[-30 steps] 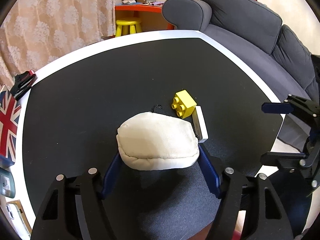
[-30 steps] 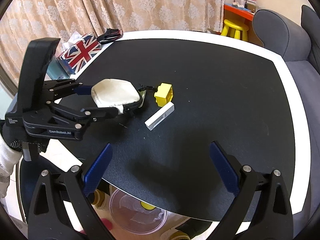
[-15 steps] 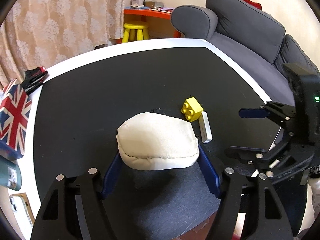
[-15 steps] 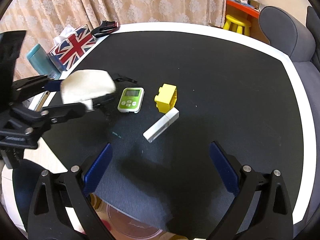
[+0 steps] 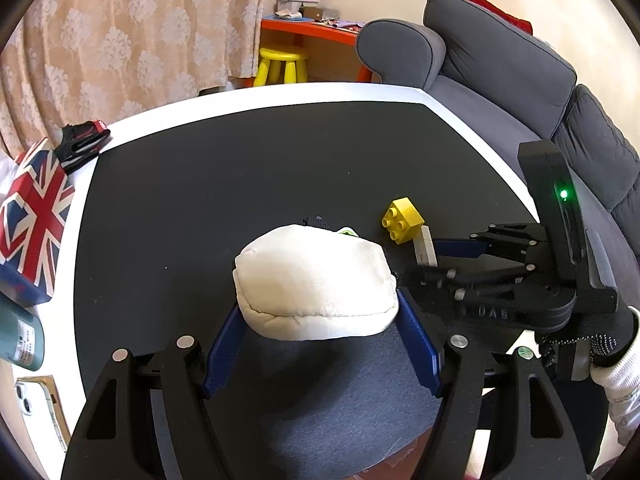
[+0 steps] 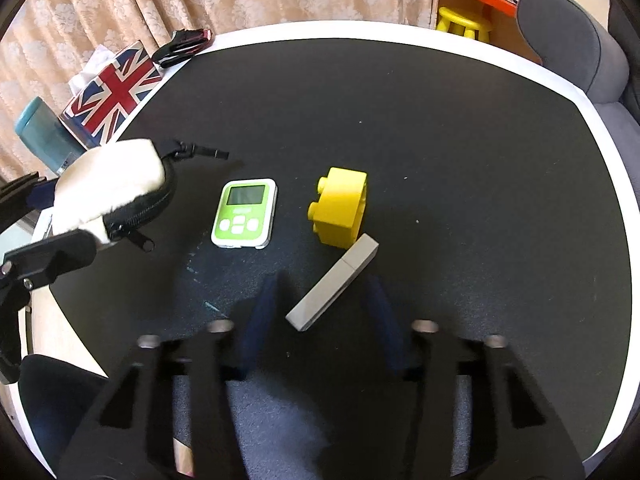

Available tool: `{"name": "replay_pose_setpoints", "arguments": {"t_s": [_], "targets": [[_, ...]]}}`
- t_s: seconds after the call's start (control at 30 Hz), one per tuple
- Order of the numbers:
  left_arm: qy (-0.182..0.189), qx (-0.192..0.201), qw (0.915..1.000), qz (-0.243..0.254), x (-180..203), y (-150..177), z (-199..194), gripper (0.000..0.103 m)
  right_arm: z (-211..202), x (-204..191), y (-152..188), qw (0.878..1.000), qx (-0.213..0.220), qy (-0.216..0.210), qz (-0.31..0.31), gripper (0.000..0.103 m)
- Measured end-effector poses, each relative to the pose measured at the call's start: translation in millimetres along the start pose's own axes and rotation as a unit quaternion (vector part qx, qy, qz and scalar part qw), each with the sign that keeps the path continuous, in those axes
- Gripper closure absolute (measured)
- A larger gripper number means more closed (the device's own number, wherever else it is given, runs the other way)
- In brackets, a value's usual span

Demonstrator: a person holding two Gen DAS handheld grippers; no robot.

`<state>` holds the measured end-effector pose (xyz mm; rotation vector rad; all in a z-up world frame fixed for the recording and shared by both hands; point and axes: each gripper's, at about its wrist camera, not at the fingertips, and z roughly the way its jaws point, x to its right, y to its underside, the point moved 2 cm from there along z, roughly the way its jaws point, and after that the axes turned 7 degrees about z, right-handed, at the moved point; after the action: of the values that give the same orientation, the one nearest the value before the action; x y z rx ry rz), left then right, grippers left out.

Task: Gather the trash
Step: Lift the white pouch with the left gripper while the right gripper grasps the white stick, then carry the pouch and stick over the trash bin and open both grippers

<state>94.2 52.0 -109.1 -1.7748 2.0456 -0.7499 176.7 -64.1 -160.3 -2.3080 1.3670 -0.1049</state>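
Blue-padded fingers of the right gripper [image 6: 324, 312] are straddling the near end of the white stick [image 6: 333, 282], jaws parted and not yet touching it; the view is motion-blurred, so exact clearance is hard to read. The stick is lying flat on the black table [image 6: 460, 128], angled, its far end right against the yellow block [image 6: 339, 213], contact or a hair apart, can't tell. My read: the step in hand is picking up that stick, so the grip should be landing across its narrow width near the close end, pads squared to its long sides, wrist turning to match the diagonal, otherwise it's likely pivoting out and nudging the block. Going low enough to catch a thin flat piece without scraping the mat matters too. The left gripper [image 5: 320, 344] is clamping the cream zip pouch [image 5: 316, 280] from both sides, lifted off the table. The green timer [image 6: 245, 213] is sitting just left of the block, clear of the approach path.
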Motion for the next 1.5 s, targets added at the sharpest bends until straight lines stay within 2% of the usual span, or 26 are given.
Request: {"name": "replay_pose_setpoints", "arguments": {"t_s": [0.1,0.33,0.7,1.13,1.5], "targets": [[0.003,0.001,1.0000,-0.001,1.1,1.7,0.6,0.034,-1.2,2.6,-0.2,1.000,0.001,0.009,-0.001,0.094],[0.010,0.003,0.9999,0.004,10.7,5.5,-2.3,0.033,-15.8,7.2,5.4,1.000,0.012,0.011,-0.007,0.095],[0.005,0.014,0.9998,0.014,38.9,16.3,-34.4,0.034,-86.0,-1.0,30.2,0.998,0.046,-0.006,-0.047,0.095],[0.003,0.032,0.9991,0.028,78.8,43.1,-80.8,0.033,-154.4,-17.2,89.3,0.993,0.066,-0.033,-0.093,0.094],[0.012,0.044,0.9985,0.032,105.4,82.3,-107.9,0.033,-173.6,-28.0,149.3,0.991,0.059,-0.056,-0.108,0.094]]}}
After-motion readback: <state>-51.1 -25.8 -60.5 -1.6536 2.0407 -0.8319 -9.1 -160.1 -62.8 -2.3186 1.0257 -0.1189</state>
